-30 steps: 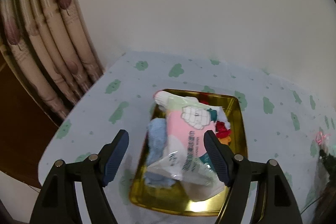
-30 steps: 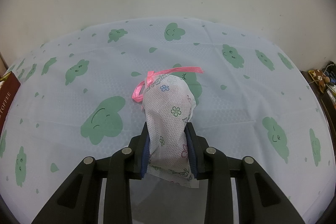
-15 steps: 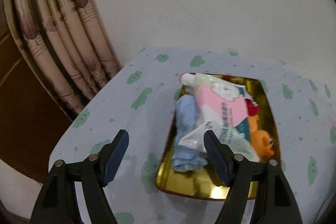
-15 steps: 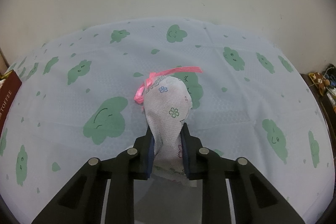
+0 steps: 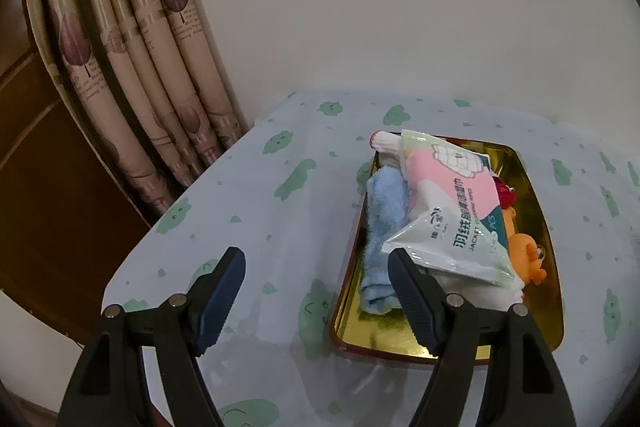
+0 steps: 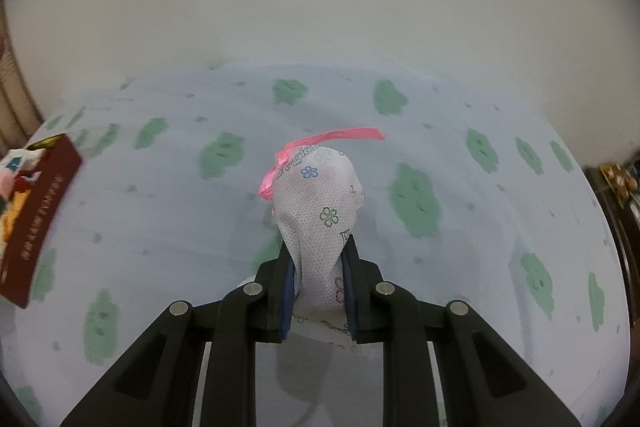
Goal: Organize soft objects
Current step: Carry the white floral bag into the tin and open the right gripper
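A gold tray (image 5: 536, 183) with a red outer wall lies on the clouded tablecloth. It holds a pink and green wipes pack (image 5: 452, 211), a blue towel (image 5: 384, 223), an orange toy (image 5: 526, 259) and a red item (image 5: 506, 195). My left gripper (image 5: 316, 291) is open and empty, just left of the tray's near corner. My right gripper (image 6: 318, 279) is shut on a white flowered pouch (image 6: 320, 203) with a pink ribbon (image 6: 320, 143), held above the cloth. The tray's red side (image 6: 36, 215) shows at the far left of the right wrist view.
A beige curtain (image 5: 132, 67) hangs at the table's left corner beside a brown wooden panel (image 5: 44, 195). A plain wall stands behind the table. Dark furniture with small items (image 6: 618, 183) is at the right edge. The tablecloth (image 6: 160, 211) spreads between pouch and tray.
My left gripper has swung left and back, so the tray now sits to its right. My right gripper has closed tighter on the pouch and lifted it, turning toward the tray.
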{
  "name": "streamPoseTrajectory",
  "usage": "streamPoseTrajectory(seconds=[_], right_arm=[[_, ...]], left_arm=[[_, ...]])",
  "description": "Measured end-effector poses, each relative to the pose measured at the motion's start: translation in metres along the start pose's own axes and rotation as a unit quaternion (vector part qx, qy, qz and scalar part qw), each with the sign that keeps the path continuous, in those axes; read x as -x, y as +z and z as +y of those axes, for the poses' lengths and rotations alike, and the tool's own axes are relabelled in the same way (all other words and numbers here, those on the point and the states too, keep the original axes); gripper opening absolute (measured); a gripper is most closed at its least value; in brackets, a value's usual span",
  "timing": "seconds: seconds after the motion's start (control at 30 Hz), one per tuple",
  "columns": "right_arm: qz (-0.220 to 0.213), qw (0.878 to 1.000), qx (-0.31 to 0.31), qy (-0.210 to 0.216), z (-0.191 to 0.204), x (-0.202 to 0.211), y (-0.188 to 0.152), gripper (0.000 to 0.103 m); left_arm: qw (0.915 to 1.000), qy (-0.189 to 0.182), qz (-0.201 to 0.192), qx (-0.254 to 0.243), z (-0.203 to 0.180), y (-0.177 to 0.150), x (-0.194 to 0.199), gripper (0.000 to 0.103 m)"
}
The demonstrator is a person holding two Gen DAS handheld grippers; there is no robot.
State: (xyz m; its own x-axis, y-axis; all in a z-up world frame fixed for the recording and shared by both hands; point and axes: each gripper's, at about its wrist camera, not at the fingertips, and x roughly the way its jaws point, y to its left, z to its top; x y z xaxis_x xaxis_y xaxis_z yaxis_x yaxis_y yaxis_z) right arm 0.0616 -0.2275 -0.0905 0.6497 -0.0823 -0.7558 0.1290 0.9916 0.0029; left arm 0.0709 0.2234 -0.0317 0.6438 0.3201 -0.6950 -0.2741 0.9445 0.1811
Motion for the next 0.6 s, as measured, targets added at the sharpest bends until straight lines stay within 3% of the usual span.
streamPoseTrajectory(seconds=[0.33, 0.6], right_arm=[[-0.012, 0.996, 0.061, 0.070, 0.088, 0.020, 0.021, 0.019], [-0.017, 0.984, 0.111, 0.137, 0.179, 0.033, 0.034, 0.019]], left_arm=[[0.9993, 0.010, 0.003, 0.035, 0.015, -0.001, -0.002, 0.076], [0.9987, 0.004, 0.003, 0.051, 0.022, -0.001, -0.002, 0.076]])
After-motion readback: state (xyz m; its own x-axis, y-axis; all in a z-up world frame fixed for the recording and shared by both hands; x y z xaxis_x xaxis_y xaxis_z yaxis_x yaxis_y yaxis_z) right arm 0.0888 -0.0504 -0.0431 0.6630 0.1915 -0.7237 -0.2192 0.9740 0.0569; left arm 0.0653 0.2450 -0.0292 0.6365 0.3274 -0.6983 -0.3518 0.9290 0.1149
